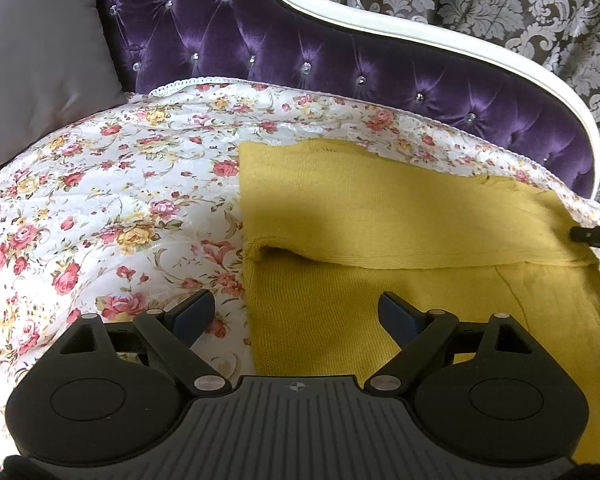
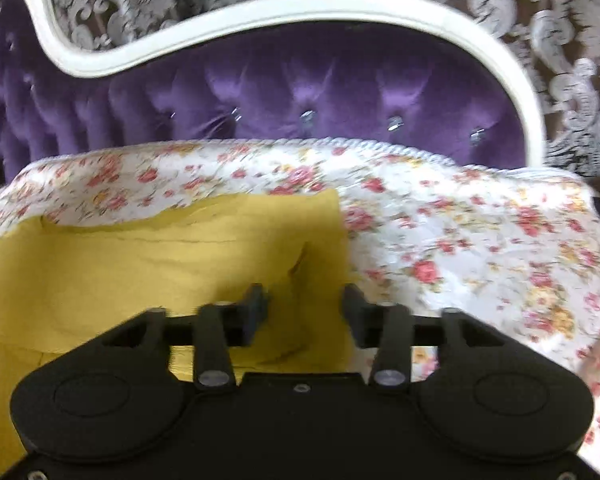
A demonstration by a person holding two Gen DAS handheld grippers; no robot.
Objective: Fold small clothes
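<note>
Mustard knit garment (image 1: 400, 216) lying part-folded on floral quilt (image 1: 112, 184) over the purple sofa, left gripper (image 1: 296, 316) fingers wide and empty, right gripper (image 2: 305, 304) fingers parted, gripping nothing; loose top flap likely slipping open if nudged.

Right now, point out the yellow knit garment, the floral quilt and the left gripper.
yellow knit garment (image 1: 380, 216), left wrist view, on its folded-over upper layer.
floral quilt (image 1: 112, 184), left wrist view, on bare quilt beside the garment.
left gripper (image 1: 296, 312), left wrist view, midway between its open fingertips.
</note>
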